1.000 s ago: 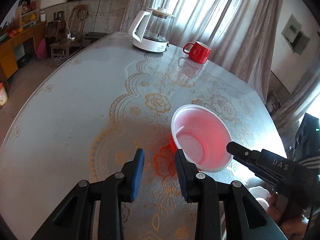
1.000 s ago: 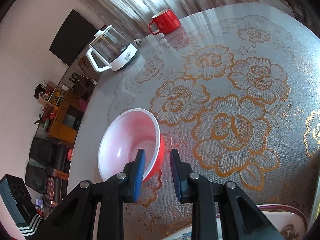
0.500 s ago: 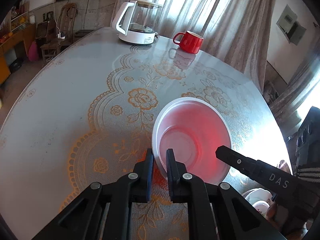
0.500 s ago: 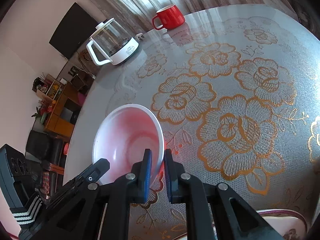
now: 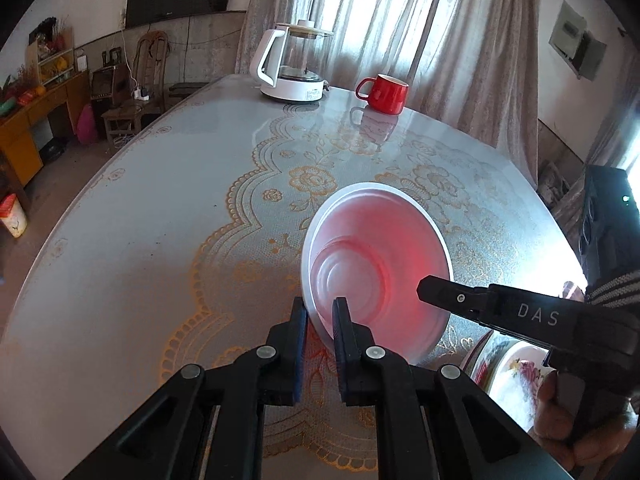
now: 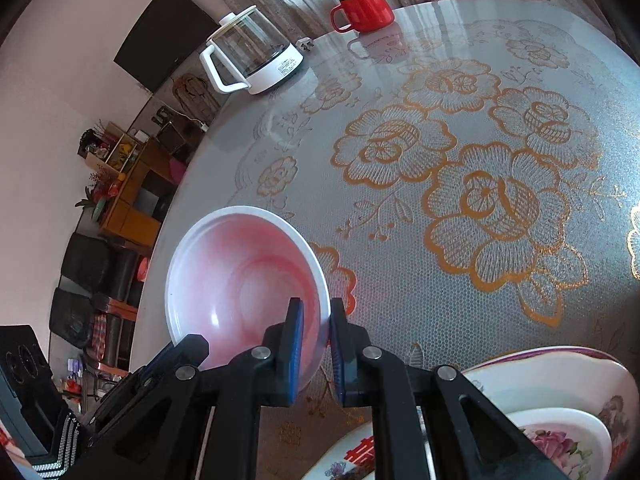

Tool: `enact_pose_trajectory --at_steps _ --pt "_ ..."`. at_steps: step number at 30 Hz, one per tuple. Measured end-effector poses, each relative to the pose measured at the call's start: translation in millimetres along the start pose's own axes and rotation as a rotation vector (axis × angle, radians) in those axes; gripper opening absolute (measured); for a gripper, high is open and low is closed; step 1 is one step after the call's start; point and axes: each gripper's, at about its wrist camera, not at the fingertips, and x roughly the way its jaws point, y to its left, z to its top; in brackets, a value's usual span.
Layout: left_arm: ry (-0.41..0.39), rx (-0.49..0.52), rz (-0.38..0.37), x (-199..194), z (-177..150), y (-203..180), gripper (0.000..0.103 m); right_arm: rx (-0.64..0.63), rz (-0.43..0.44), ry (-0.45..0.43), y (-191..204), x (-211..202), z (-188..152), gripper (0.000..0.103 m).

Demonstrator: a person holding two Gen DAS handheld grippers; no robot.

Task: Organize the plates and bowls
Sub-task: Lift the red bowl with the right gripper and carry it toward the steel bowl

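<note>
A red bowl with a white inside [image 5: 380, 264] is held tilted above the table by both grippers. My left gripper [image 5: 320, 316] is shut on its near-left rim. My right gripper [image 6: 314, 324] is shut on the opposite rim of the bowl [image 6: 240, 276]; it also shows in the left wrist view [image 5: 424, 288] at the bowl's right edge. A stack of flowered plates and a bowl [image 6: 552, 412] lies at the table's near edge, below right of the red bowl; it also shows in the left wrist view [image 5: 508, 368].
A glass kettle on a white base [image 5: 292, 68] and a red mug [image 5: 384, 94] stand at the far side of the round table [image 5: 160, 220]. Curtains hang behind them. A black speaker [image 5: 608, 216] stands at the right.
Both grippers closed on the red bowl's rim from opposite sides, then lifted and tilted it off the table.
</note>
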Motion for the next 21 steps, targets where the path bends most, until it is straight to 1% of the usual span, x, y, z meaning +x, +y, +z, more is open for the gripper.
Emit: enact_pose_trajectory --at_steps 8,17,21 --pt "-0.033 -0.003 -0.003 -6 -8 5 0.014 -0.024 0.002 0.012 11 3 -5 0.012" --pt "-0.030 -0.006 -0.007 -12 -17 7 0.016 -0.029 0.009 0.016 17 8 -6 0.012" --pt "-0.033 -0.005 -0.001 -14 -21 8 0.017 -0.030 0.020 0.022 17 10 -7 0.014"
